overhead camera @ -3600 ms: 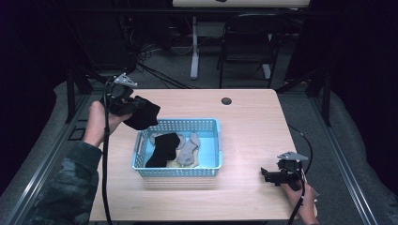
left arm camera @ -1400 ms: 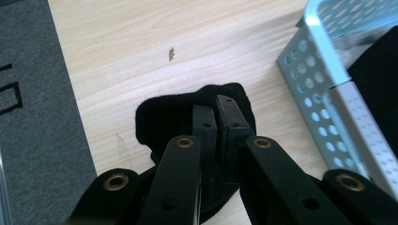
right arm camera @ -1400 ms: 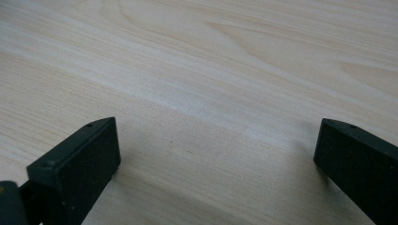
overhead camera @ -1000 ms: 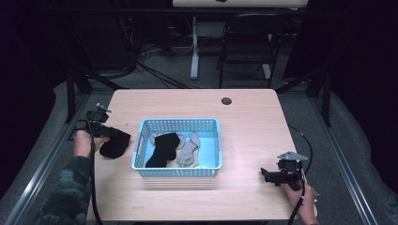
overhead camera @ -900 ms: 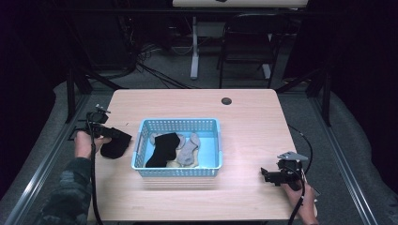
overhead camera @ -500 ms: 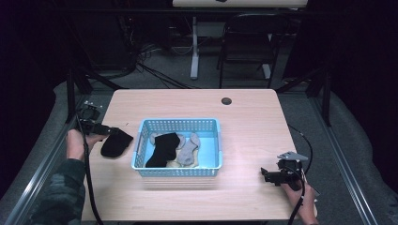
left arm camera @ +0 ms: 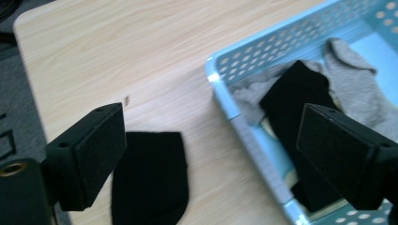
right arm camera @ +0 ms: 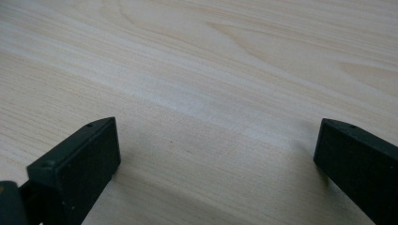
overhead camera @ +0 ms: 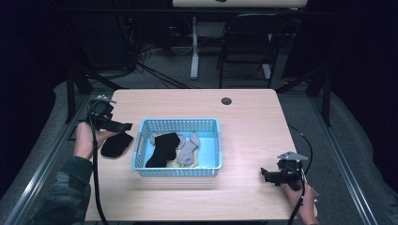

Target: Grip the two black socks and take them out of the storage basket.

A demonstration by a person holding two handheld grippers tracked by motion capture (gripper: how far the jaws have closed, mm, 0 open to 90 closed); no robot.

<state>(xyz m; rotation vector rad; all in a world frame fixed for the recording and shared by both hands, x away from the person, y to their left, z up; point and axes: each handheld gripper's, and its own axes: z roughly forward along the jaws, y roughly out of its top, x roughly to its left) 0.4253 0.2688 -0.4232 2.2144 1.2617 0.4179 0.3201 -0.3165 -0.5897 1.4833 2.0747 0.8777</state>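
A black sock (overhead camera: 117, 145) (left arm camera: 149, 180) lies flat on the table just left of the blue basket (overhead camera: 141, 140) (left arm camera: 225, 101). Above it my left gripper (overhead camera: 123, 126) (left arm camera: 211, 159) hangs open; its jaws have just been opening and nothing is between them. Inside the basket lie a second black sock (overhead camera: 162, 147) (left arm camera: 295, 89), a grey sock (overhead camera: 190, 151) (left arm camera: 352, 89) and a pale one under them. Over bare wood near the table's front right corner, my right gripper (overhead camera: 264, 174) (right arm camera: 216, 164) is open and holds nothing.
The wooden table (overhead camera: 244, 131) has a round dark grommet (overhead camera: 226, 101) at the back middle. Its left edge runs close to my left hand (overhead camera: 84, 140). A chair (overhead camera: 248, 42) and a desk leg stand behind the table on the dark floor.
My left gripper carried the black sock from above the basket's corner down to the table's left side, let it go and rose away. The right gripper stayed still.
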